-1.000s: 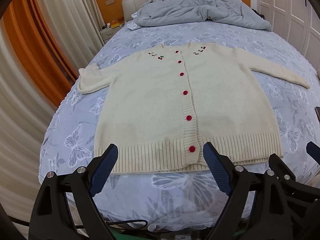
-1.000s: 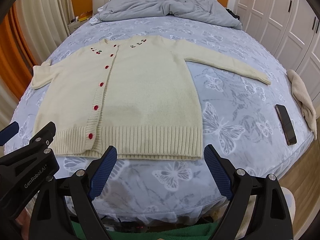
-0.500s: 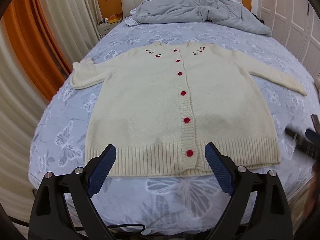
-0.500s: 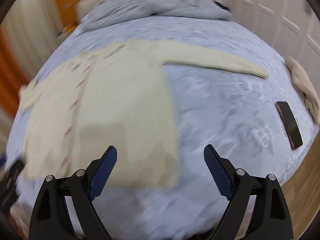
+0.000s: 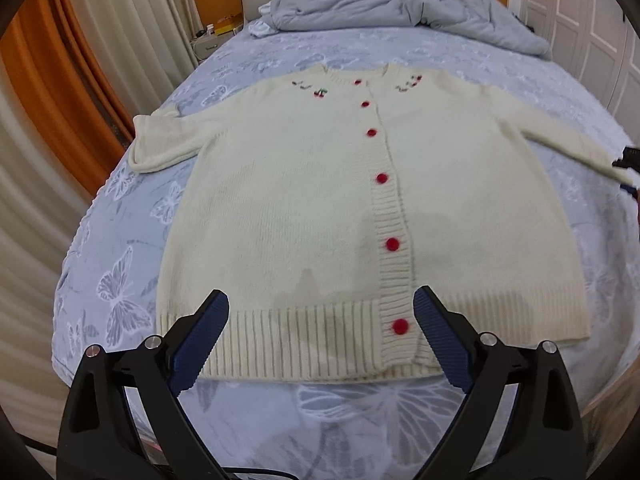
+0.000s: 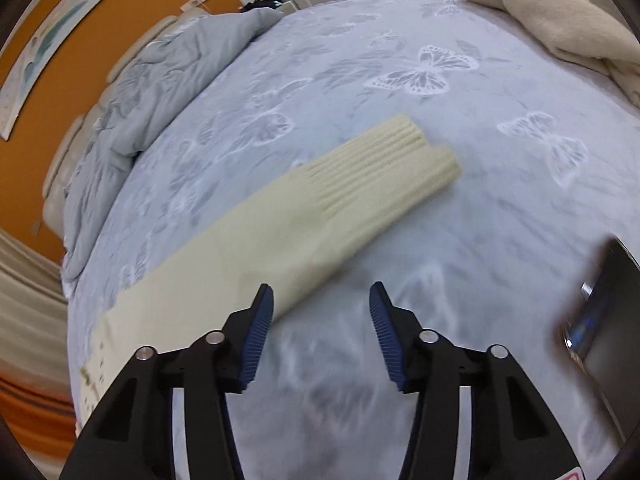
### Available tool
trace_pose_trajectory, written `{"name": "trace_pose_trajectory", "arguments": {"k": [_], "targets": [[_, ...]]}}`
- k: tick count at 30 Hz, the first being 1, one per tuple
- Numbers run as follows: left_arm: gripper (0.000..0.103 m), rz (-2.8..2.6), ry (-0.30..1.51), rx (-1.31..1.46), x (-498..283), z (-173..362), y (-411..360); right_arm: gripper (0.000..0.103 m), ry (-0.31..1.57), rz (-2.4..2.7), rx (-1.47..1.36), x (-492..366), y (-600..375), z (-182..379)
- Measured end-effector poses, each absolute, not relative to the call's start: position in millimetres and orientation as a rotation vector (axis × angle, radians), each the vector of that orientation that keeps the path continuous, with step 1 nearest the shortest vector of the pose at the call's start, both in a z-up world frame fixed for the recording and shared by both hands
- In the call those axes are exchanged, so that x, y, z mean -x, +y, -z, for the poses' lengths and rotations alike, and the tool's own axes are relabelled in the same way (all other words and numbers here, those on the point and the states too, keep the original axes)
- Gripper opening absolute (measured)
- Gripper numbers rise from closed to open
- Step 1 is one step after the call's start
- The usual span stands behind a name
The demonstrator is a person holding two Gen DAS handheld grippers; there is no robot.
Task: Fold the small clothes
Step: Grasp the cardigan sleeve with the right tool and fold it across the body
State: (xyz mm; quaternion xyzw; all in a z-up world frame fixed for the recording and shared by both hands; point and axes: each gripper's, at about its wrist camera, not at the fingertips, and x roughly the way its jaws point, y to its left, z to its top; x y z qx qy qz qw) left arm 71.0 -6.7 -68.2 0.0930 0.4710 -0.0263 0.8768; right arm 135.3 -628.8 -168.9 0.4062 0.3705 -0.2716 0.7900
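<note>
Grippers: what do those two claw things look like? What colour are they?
Both look the same. The left gripper and the right gripper each have a black plastic frame of angular struts joined by silver round bolts. The jaws are lined with dark blue ribbed pads. A thin black cable shows below the left one.

Butterfly-print bedsheet [image 5: 120, 292], rumpled grey duvet [image 5: 400, 4], orange curtain [image 5: 44, 92], beige towel [image 6: 560, 20], dark phone [image 6: 600, 320]

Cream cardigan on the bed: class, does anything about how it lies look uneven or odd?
The cream knitted cardigan lies flat and buttoned, but its sleeves differ: one sleeve end is doubled back on itself, while the other sleeve stretches out straight.
</note>
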Motion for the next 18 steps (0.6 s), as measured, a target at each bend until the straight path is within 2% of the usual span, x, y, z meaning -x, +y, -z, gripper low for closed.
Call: {"name": "trace_pose_trajectory", "arguments": {"k": [2,4,5,6,7,11,14,18], "targets": [[0.091,0.054,0.994,-0.210,-73,74,-7,0.045,0.800,0.583,-0.886,-146,-637,177],[0.091,0.057,1.011,-0.221,-76,82,-9,0.038,0.795,0.573,-0.903,-155,-640,186],[0.091,0.058,1.020,-0.222,-77,85,-10,0.030,0.780,0.568,-0.907,-159,-642,188],[0.091,0.061,1.028,-0.221,-79,88,-10,0.014,0.772,0.564,-0.910,-160,-644,190],[0.091,0.063,1.032,-0.221,-81,89,-11,0.008,0.771,0.554,-0.925,-161,-646,191],[0.091,0.075,1.030,-0.204,-87,89,-10,0.008,0.631,0.489,-0.925,-166,-637,156],[0.091,0.081,1.013,-0.188,-99,83,-12,0.008,0.547,0.336,-0.834,-188,-604,102],[0.091,0.076,0.962,-0.177,-116,71,-14,0.008,0.488,0.026,-0.656,-238,-508,15]]}}
